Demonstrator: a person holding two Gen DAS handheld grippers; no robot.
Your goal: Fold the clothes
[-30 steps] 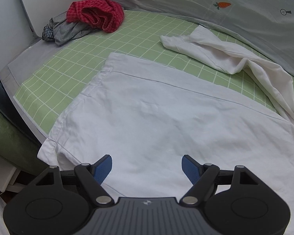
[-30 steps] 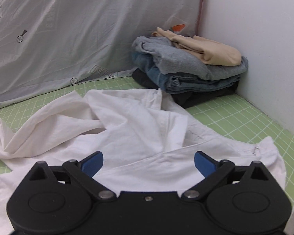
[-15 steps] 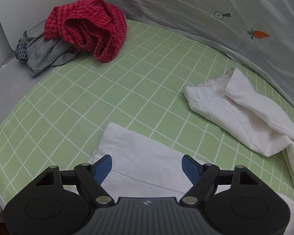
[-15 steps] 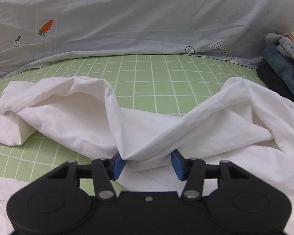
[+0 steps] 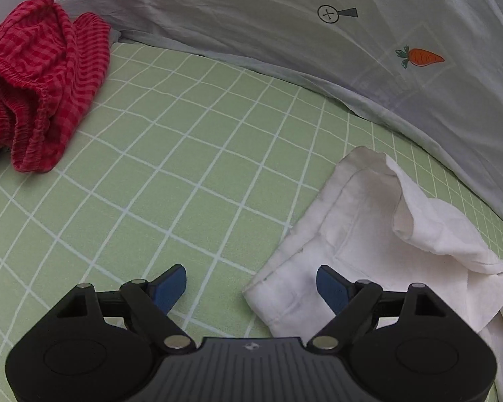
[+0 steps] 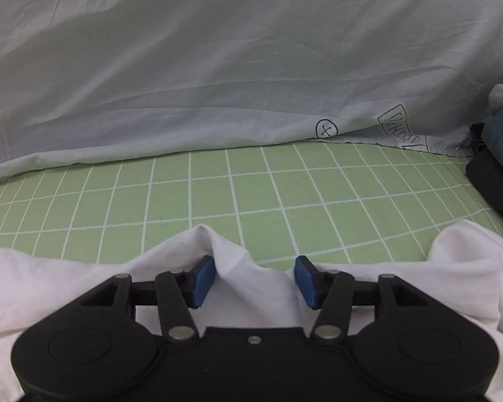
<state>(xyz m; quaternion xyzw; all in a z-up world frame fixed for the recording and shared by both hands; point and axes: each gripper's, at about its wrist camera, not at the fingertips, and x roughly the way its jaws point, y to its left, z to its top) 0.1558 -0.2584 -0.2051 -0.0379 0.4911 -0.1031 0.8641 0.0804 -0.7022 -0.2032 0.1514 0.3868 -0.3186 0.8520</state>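
**Sleeve and Body of White Shirt Lie Between Spread Tongs**

The crumpled white cotton shirt (image 5: 379, 234) lies on the bed's green sheet with its white grid (image 5: 184, 167). Its cuffed sleeve end sits between the blue pads of the left tongs (image 5: 251, 284), which are spread wide and pinch nothing. The right tongs (image 6: 255, 281) are also spread, with a raised ridge of the same white cloth (image 6: 231, 261) standing between the pads, not yet squeezed.

By my judgement, the step in hand is taking hold of the shirt. Both tongs would need to press together on the cloth before any lift.

Only the left view shows the bunched red checked garment (image 5: 33, 83) and the carrot-print pale sheet (image 5: 318, 33); only the right view shows the stack of dark folded clothes (image 6: 499, 154).
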